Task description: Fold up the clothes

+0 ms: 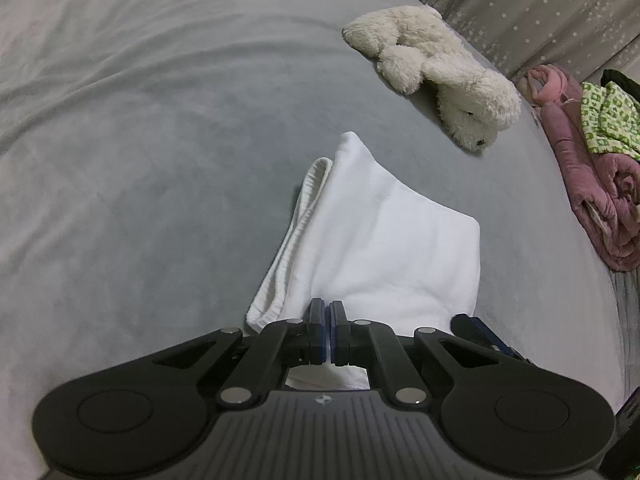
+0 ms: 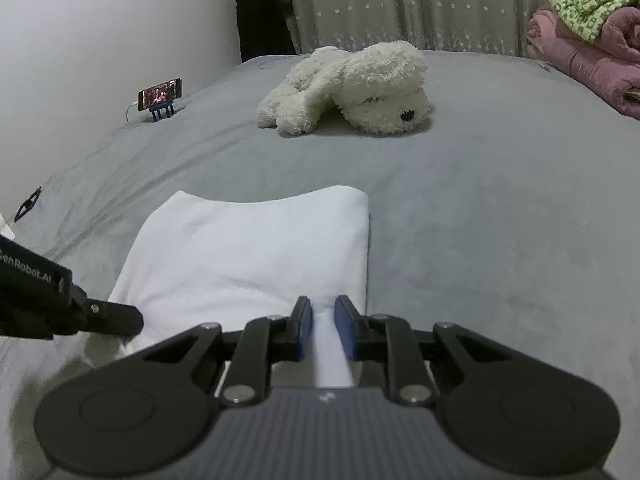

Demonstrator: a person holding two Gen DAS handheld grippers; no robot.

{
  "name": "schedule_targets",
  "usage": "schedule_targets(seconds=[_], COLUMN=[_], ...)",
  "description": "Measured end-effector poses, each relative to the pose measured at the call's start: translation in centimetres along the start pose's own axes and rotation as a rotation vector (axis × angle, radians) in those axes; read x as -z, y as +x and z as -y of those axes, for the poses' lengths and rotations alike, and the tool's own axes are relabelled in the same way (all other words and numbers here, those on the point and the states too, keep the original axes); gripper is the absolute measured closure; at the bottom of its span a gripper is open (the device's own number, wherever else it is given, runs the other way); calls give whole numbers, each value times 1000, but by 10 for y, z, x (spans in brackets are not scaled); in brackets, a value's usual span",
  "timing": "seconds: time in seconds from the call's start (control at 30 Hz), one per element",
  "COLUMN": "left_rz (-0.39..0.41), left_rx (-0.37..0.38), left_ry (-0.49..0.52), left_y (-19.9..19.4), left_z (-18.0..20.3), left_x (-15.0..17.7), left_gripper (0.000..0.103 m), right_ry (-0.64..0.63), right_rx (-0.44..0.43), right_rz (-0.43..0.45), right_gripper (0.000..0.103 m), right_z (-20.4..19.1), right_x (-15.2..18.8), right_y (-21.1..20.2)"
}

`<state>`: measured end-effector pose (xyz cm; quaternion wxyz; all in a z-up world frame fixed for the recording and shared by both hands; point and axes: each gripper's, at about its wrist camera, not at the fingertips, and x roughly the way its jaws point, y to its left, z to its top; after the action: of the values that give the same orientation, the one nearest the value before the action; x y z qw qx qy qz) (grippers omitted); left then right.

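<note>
A white garment [image 1: 372, 236] lies folded on the grey bed [image 1: 140, 160]; it also shows in the right wrist view [image 2: 248, 248]. My left gripper [image 1: 329, 308] is shut on the garment's near edge, jaws almost together. My right gripper [image 2: 323, 304] is shut on a thick fold of the same garment at its near right corner, with white cloth between the blue pads [image 2: 345, 328]. The left gripper's finger [image 2: 116, 318] shows at the left of the right wrist view, and the right gripper's finger [image 1: 476, 330] shows at the right of the left wrist view.
A white plush dog [image 2: 352, 88] lies on the grey bed [image 2: 500, 200] beyond the garment. Pink blankets [image 1: 592, 184] and a green patterned cloth [image 1: 608, 120] are piled at the right. A phone on a stand [image 2: 160, 98] is near the wall at the left.
</note>
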<state>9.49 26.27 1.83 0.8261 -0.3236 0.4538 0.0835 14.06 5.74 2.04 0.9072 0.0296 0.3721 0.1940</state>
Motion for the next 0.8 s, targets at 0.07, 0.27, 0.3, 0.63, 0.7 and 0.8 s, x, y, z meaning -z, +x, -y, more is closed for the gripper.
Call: schedule_targets(seconds=[0.07, 0.27, 0.3, 0.63, 0.7, 0.8], left_rz=[-2, 5, 14, 119, 135, 144], left_rx=[3, 18, 20, 96, 108, 110], left_ry=[-7, -30, -45, -125, -113, -73], left_y=[0, -7, -9, -20, -20, -17], left_z=[-1, -11, -15, -26, -22, -14], left_x=[-1, -6, -7, -24, -25, -25], left_gripper=[98, 98, 98, 90, 87, 82], right_ry=[35, 41, 46, 106, 122, 138], right_rx=[-9, 7, 6, -11, -14, -25], right_rz=[6, -20, -27, -14, -6, 9], right_gripper=[86, 80, 79, 79, 79, 79], right_z=[5, 9, 10, 19, 20, 22], right_x=[0, 10, 12, 19, 20, 17], right_y=[-4, -16, -18, -33, -35, -37])
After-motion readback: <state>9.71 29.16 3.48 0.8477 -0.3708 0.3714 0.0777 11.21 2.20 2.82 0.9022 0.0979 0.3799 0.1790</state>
